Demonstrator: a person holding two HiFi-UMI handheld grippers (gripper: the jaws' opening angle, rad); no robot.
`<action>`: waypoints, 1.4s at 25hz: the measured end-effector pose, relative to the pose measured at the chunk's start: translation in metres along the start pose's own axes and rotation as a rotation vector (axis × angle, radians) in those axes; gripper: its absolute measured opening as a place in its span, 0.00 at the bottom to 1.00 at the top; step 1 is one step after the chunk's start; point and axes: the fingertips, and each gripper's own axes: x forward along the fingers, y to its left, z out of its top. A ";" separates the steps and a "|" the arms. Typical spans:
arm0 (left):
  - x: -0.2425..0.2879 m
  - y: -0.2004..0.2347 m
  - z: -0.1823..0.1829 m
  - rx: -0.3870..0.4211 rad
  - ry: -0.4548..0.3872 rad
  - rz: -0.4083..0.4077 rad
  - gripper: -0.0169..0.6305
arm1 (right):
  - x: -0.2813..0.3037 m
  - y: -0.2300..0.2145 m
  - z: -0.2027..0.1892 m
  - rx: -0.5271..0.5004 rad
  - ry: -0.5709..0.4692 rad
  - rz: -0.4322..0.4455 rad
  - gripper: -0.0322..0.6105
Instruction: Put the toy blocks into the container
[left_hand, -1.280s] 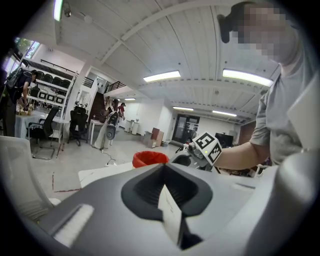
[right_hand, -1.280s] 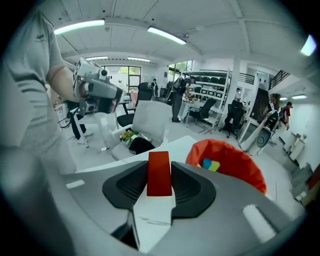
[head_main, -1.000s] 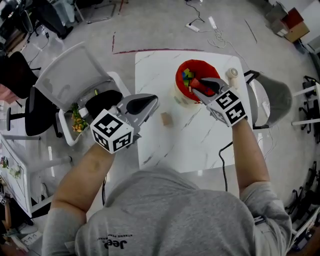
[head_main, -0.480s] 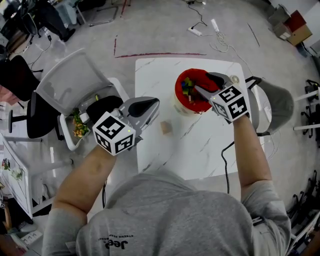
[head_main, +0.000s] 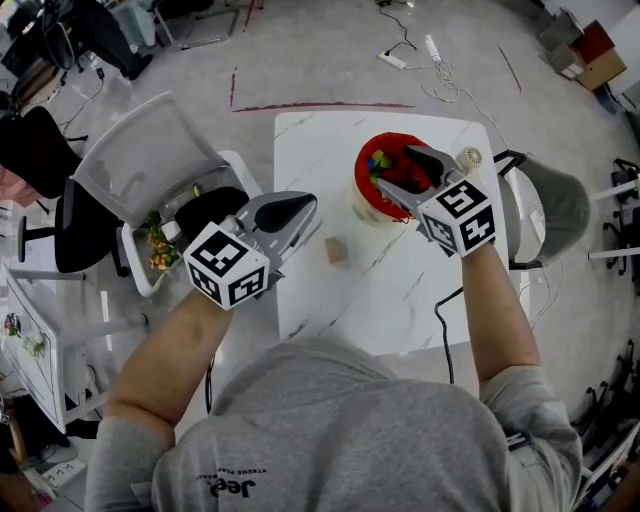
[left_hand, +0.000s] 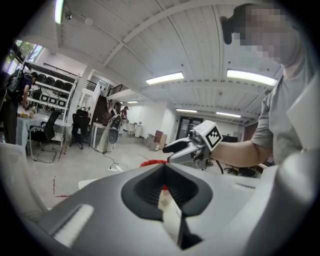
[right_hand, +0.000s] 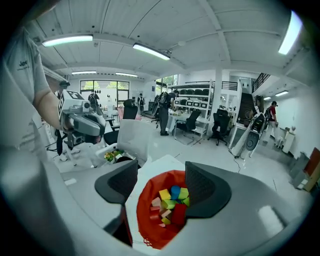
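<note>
R fingers (head_main: 425, 160) lifted over container (head_main: 361, 176), just opened wide, empty; L fingers (head_main: 283, 210) level, prob shut.

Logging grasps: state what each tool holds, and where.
Nothing held. Right tool has just been opening, nothing between its jaws, over the container; left tool is shut, empty.
</note>
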 end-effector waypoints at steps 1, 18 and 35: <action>-0.003 0.000 -0.002 -0.001 0.000 0.002 0.12 | 0.001 0.010 0.001 0.007 -0.011 0.012 0.48; -0.071 -0.011 -0.062 -0.054 0.033 0.049 0.12 | 0.067 0.129 -0.127 0.184 0.236 0.037 0.48; -0.128 -0.022 -0.099 -0.094 0.057 0.086 0.12 | 0.116 0.167 -0.215 0.270 0.400 -0.039 0.28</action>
